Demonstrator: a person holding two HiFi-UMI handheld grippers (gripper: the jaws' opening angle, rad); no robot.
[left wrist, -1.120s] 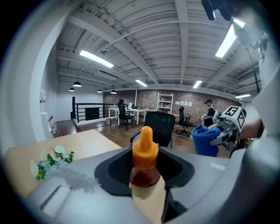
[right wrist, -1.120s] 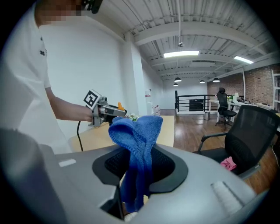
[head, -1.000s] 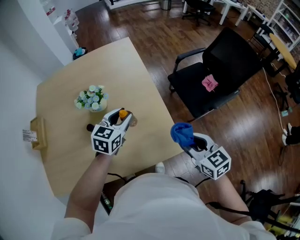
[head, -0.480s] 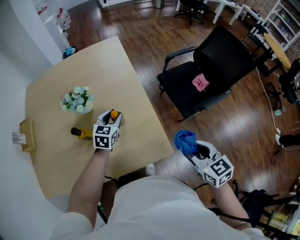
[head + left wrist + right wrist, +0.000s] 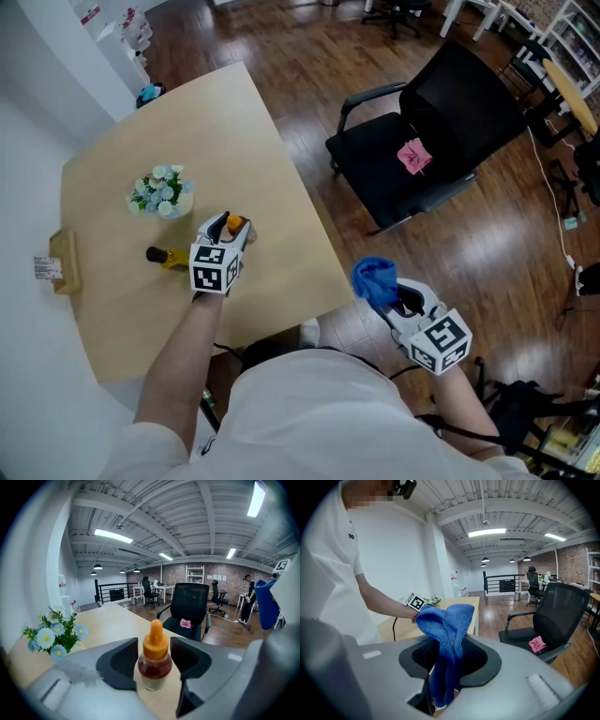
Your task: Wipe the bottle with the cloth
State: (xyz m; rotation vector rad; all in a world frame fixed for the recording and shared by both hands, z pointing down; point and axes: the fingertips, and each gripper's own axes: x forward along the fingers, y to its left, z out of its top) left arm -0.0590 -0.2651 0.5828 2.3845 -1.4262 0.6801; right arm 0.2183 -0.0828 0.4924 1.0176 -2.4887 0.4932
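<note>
Head view: the light wooden table (image 5: 141, 122) fills the upper left of the frame, with dark wood floor to its right. The left gripper (image 5: 232, 229) is low over the table near frame centre-left. The right gripper (image 5: 392, 298) is off the table's edge, lower right of centre, over the floor.

In the left gripper view, the small clear bottle with orange nozzle cap and reddish-brown liquid (image 5: 153, 665) stands upright on the table, right between the jaws. The jaws have just been opening. The pads now sit close on either side of the bottle without squeezing it, so the gap is medium and nothing is gripped.

In the right gripper view, the jaws are closed narrow on the blue knitted cloth (image 5: 447, 620). The cloth bunches above the pads and hangs down between them. In the head view it is a blue lump at the gripper's tip, well apart from the bottle.

The small bunch of pale blue and white flowers (image 5: 161, 192) stands on the table, up and left of the left gripper. A small yellowish item with a dark cap (image 5: 164, 255) lies on the table just left of that gripper. A tan box with a white label (image 5: 64, 264) sits at the table's left edge.

A black office chair (image 5: 450, 112) is at upper right, with a pink scrap (image 5: 412, 155) on its seat.
</note>
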